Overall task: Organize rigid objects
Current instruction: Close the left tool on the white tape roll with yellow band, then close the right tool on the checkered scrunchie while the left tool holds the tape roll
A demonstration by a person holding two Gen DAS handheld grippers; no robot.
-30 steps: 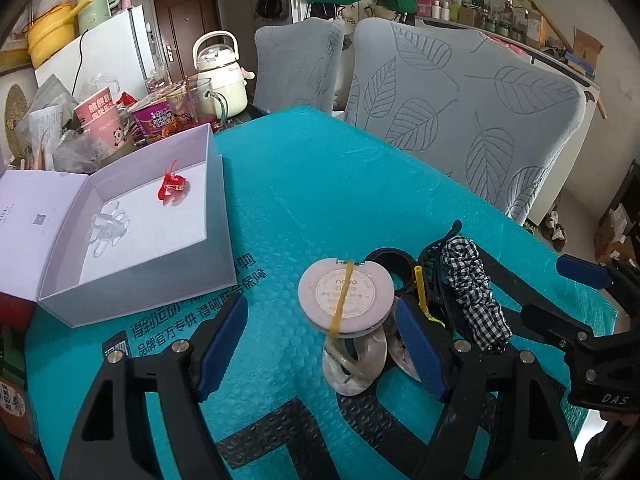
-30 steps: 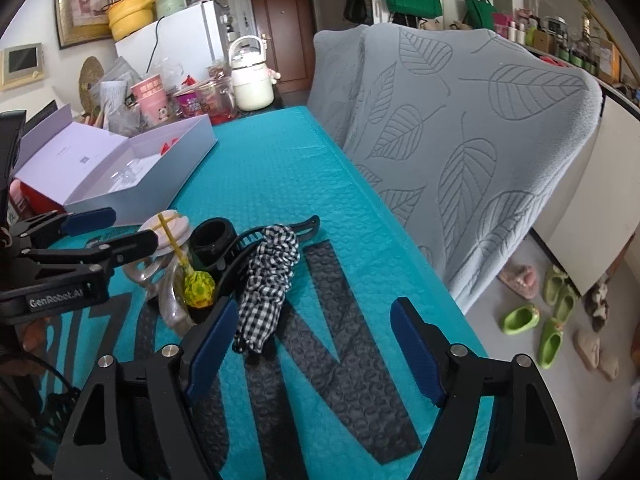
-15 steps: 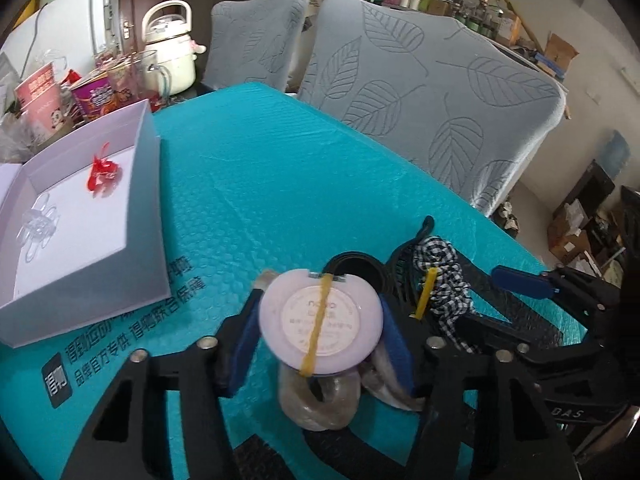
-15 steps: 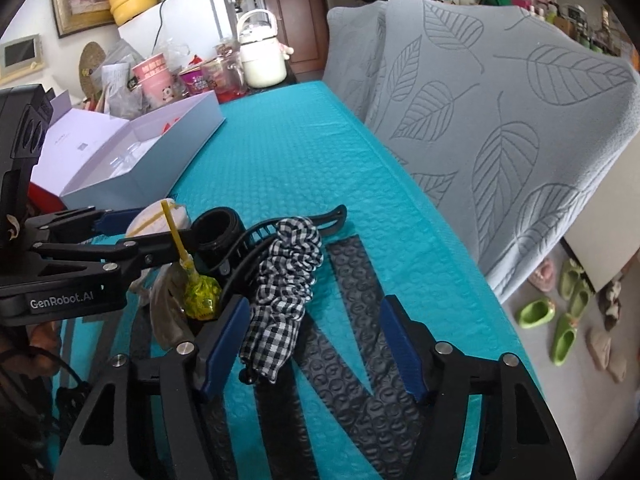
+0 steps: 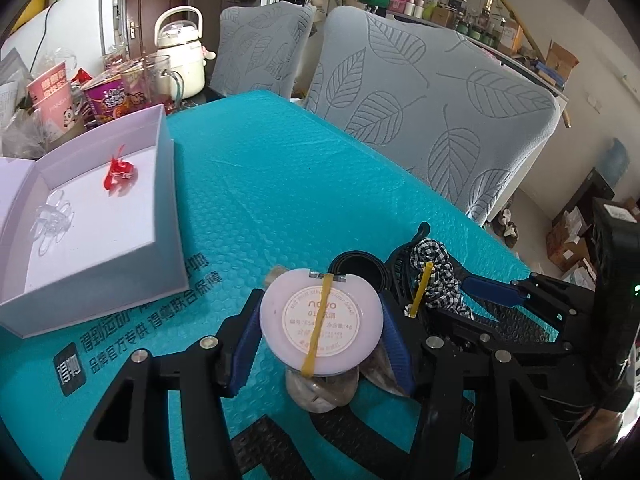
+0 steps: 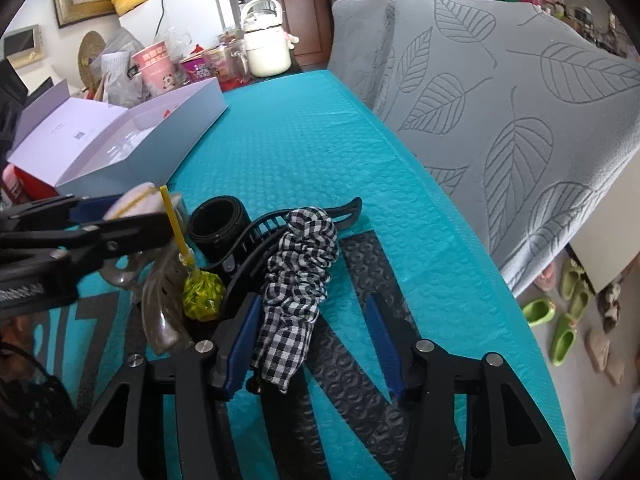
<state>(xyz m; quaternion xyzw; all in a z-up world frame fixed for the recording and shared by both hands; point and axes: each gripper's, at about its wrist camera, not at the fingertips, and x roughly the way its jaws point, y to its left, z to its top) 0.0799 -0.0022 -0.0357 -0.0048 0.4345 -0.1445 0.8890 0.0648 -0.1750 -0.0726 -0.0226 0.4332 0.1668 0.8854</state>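
Observation:
My left gripper (image 5: 322, 344) is shut on a round pink compact (image 5: 321, 327) bound with a yellow rubber band, held over a clear hair claw (image 5: 322, 394). The compact also shows in the right wrist view (image 6: 138, 202). Behind it lie a black cuff (image 5: 358, 270), a black hair claw with a checked scrunchie (image 6: 298, 280) and a yellow wrapped lollipop (image 6: 202, 290). My right gripper (image 6: 316, 346) is open around the lower end of the scrunchie. An open white box (image 5: 158, 216) at the left holds a red clip (image 5: 118, 170) and a clear clip (image 5: 52, 218).
The table has a teal bubble-wrap cover (image 5: 280, 184). Cups, a glass mug and a white kettle (image 5: 180, 52) crowd the far left corner. Two grey leaf-patterned chairs (image 5: 432, 108) stand along the far edge. The table's right edge drops to the floor (image 6: 560, 320).
My left gripper has closed from wide open onto the pink compact and lifted it slightly. My right gripper has moved forward to the scrunchie and narrowed a little.

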